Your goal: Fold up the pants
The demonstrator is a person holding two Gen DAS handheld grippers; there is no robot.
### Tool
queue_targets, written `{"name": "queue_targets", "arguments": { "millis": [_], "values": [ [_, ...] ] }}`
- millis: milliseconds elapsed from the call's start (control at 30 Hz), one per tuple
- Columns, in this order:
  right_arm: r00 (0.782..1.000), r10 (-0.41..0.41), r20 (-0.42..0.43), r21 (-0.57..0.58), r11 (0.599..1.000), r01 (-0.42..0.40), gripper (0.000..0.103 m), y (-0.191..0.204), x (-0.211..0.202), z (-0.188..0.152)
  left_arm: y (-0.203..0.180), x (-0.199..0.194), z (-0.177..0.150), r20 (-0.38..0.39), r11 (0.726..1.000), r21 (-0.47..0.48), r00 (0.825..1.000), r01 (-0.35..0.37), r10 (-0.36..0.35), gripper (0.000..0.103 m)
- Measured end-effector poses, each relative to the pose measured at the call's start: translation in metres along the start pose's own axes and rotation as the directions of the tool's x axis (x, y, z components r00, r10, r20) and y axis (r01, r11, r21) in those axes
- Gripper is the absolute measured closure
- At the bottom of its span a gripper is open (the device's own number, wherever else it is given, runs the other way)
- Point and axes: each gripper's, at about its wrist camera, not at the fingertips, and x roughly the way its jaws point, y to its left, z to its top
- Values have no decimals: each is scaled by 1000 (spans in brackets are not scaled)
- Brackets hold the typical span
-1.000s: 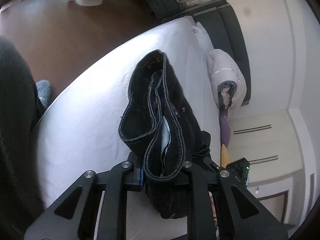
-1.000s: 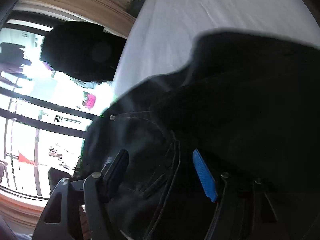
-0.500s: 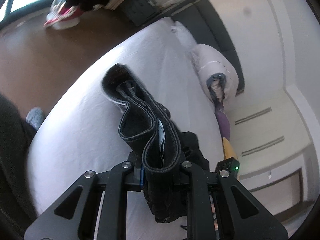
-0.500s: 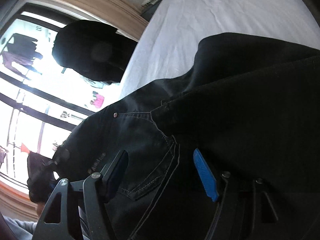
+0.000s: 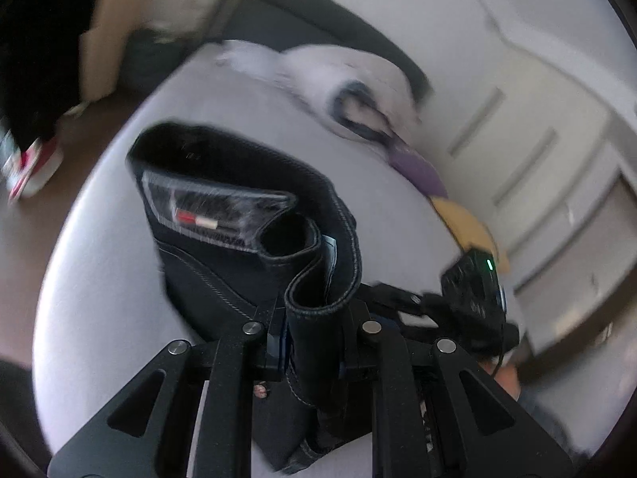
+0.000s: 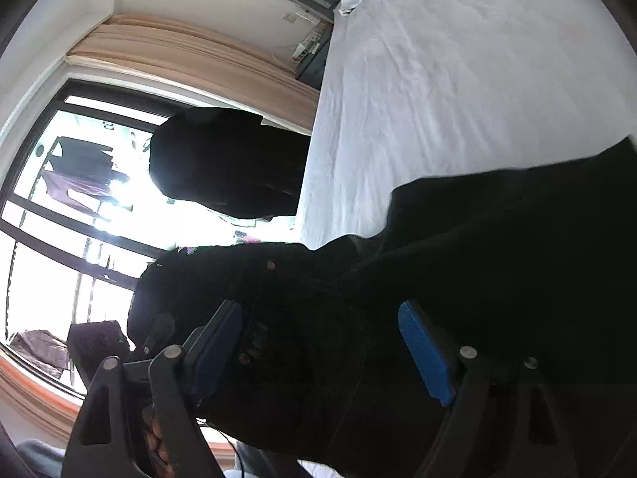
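Black denim pants (image 5: 254, 239) waistband pinched in left gripper (image 5: 314, 342) jaws, right gripper (image 6: 318, 350) jaws parted around fabric

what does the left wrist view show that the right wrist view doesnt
Only the left wrist view shows the waistband's inner label, the rolled white duvet with purple and yellow items beside it, a red and white shoe on the floor, and the left gripper shut on the waistband.

Only the right wrist view shows the bright window, the beige curtain and the right gripper, blue pads apart with denim between them.

Both show the black pants and the white bed.
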Motion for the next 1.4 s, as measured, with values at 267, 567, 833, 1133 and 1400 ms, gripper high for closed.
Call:
{"name": "queue_targets", "arguments": {
  "millis": [267,567,833,1133,1400],
  "values": [
    [996,75,48,80,994,-79,18,-34,-43,12,-80,99,-60,-232,972,232,973,36,19,88],
    [998,18,-62,51,999,-15,18,-26,-40,-3,-96,120,-75,-220,916,400,969,-12,109,88],
    [958,-228,-171,-146,968,204,43,25,-26,2,-112,125,-101,-179,858,511,970,-52,166,88],
    [885,-410,-220,-234,903,360,85,27,-25,-1,-114,113,-118,-153,817,572,970,-67,187,88],
    [898,-400,-183,-255,902,349,87,34,-41,4,-131,109,-129,-140,794,607,979,-33,147,88]
  ]
}}
